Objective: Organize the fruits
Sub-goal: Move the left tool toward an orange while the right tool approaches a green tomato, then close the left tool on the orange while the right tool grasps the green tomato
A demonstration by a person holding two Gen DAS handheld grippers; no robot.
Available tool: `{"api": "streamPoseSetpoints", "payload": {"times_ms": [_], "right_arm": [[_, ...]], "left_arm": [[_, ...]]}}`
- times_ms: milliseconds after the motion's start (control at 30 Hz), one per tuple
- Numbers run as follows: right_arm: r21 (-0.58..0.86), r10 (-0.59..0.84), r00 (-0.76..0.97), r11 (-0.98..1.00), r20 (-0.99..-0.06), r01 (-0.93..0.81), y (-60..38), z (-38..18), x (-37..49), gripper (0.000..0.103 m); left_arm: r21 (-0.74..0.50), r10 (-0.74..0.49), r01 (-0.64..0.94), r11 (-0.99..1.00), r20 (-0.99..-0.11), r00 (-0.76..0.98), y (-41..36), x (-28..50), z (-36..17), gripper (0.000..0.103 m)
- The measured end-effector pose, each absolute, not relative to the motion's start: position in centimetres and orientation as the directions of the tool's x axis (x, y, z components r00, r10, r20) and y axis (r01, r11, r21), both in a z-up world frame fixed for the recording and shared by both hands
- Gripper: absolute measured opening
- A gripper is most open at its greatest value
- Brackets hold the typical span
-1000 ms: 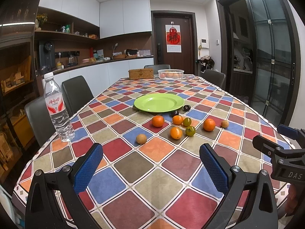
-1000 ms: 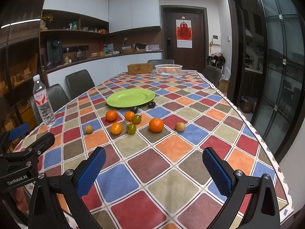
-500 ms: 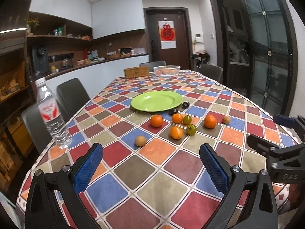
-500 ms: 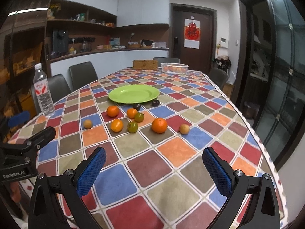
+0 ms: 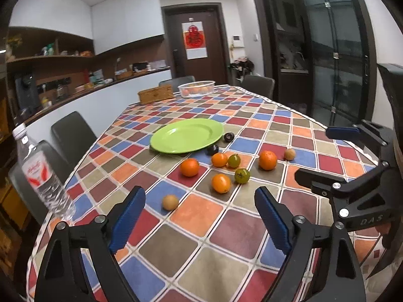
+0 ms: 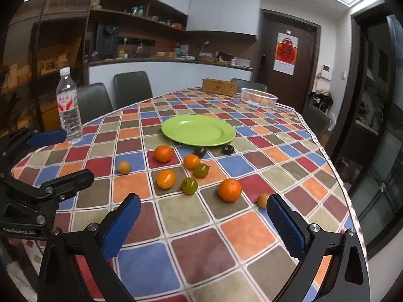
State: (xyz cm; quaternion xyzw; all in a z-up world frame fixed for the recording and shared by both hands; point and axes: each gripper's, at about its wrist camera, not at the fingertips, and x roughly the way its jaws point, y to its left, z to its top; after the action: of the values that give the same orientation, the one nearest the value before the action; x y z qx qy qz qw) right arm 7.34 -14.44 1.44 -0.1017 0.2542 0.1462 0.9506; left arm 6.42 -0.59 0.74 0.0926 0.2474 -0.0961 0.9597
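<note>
Fruits lie loose on the checkered counter (image 5: 216,229) just in front of the green plate (image 5: 187,136), ahead of both tools. Left tool (image 5: 199,216) is spread wide, a small tan fruit (image 5: 170,202) nearest it. Right tool (image 6: 201,222) gapes too, the large orange (image 6: 229,190) just beyond.

Both wrist views look low across the checked tablecloth (image 5: 201,226) from its near end, side by side, sharing the green plate (image 6: 199,129) and scattered fruit
</note>
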Motion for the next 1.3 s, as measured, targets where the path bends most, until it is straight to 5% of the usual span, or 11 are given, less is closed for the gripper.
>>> {"api": "streamPoseSetpoints", "payload": {"times_ms": [600, 1300], "right_arm": [[-0.191, 0.302, 0.722, 0.836, -0.622, -0.514, -12.8, -1.1, 13.8, 0.064], [-0.087, 0.375, 0.549, 0.764, -0.747, -0.640, -11.3, -5.8, 19.5, 0.038]], "left_arm": [[0.143, -0.257, 0.422, 0.895, -0.609, 0.750, -2.8, 13.7, -2.4, 0.048], [0.054, -0.279, 0.471, 0.880, -0.743, 0.608, -3.3, 19.5, -6.8, 0.042]]}}
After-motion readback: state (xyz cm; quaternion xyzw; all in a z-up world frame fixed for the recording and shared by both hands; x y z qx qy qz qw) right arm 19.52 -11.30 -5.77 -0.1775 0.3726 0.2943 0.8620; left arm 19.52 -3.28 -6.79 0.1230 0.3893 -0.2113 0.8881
